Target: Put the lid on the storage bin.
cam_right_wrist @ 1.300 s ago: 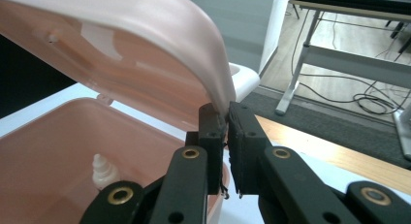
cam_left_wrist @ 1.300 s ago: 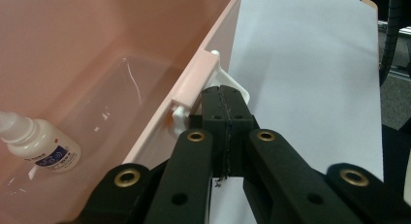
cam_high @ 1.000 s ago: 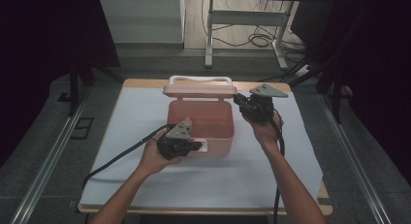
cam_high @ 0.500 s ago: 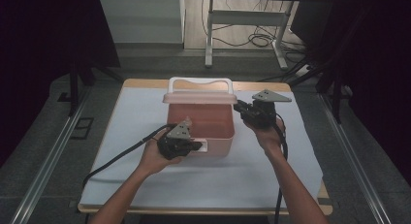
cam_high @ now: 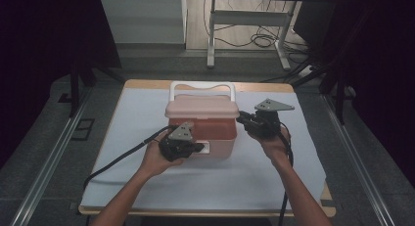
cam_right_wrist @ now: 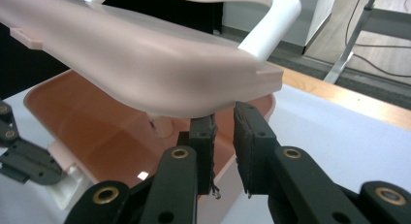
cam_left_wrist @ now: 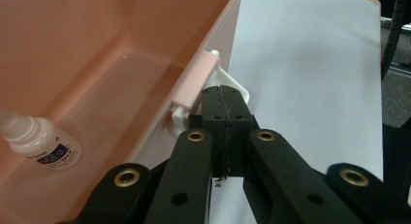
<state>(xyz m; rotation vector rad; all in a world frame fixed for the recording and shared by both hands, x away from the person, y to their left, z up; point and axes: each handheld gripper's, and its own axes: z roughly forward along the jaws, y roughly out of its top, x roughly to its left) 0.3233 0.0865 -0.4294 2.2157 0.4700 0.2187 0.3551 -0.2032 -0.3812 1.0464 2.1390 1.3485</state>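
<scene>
A pink box (cam_high: 201,132) with a white handle (cam_high: 201,85) stands mid-table, its lid (cam_high: 201,108) hanging low over the tub and not fully down. My left gripper (cam_high: 195,148) is shut at the box's front wall. In the left gripper view its tips (cam_left_wrist: 225,90) touch the white latch (cam_left_wrist: 196,86), and nothing shows between the pads. A small white bottle (cam_left_wrist: 41,144) lies inside. My right gripper (cam_high: 243,121) is at the box's right end. Its jaws (cam_right_wrist: 224,115) have just been opening. A narrow empty gap shows between them, right under the lid's rim (cam_right_wrist: 145,64).
A white sheet (cam_high: 274,177) covers the wooden table, with bare room around the box. Cables trail from both grippers toward the near edge. Dark curtains flank the table, and a metal stand with cables (cam_high: 244,35) is on the floor beyond.
The lid has swung from upright down to nearly over the tub. My right gripper came down and toward me with it. The left gripper stayed at the latch.
</scene>
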